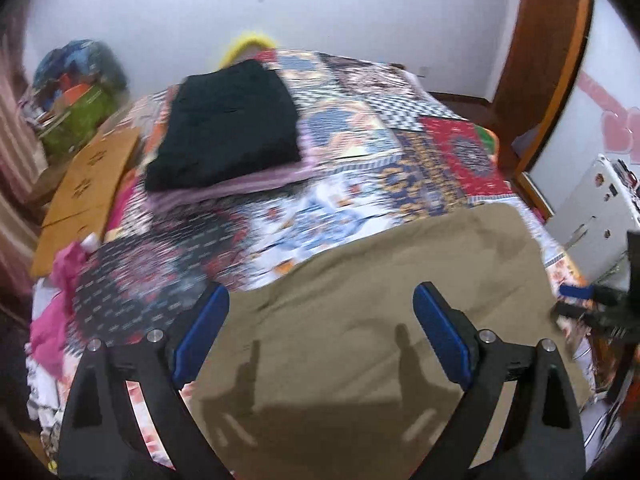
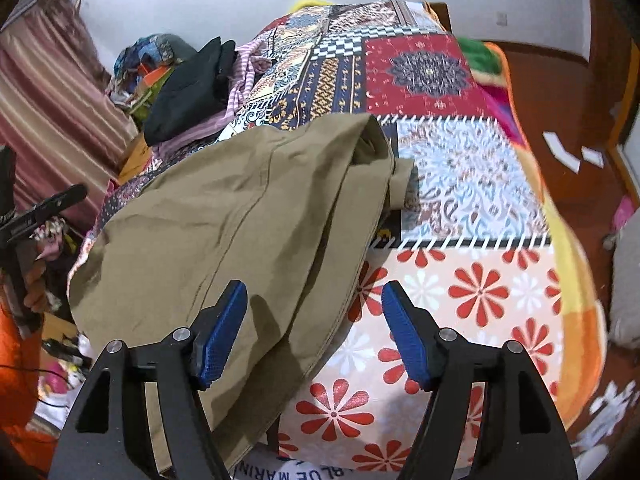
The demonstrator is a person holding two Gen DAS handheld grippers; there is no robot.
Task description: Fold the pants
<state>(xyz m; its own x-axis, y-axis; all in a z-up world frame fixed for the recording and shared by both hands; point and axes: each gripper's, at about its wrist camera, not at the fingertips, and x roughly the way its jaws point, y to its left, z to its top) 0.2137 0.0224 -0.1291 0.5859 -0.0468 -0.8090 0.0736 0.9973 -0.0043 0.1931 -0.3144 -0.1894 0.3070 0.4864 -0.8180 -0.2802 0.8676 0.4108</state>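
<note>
1. While the khaki pants lie folded on the patchwork bed cover near its front edge, both claws hang above them with nothing held.
2. The left claw is spread wide, and the pants fill the gap under it without touching either pad.
3. The right claw is also spread; only the right-hand edge of the pants runs below it, with the flowered cover under its right finger.
4. In the right wrist view the long axis of the pants runs away from the claw, up and slightly right, ending in a bunched end.
5. I judge the left claw sits more squarely over the cloth, the right at its border.
6. A stack of dark folded clothes lies well apart at the far left.
</note>
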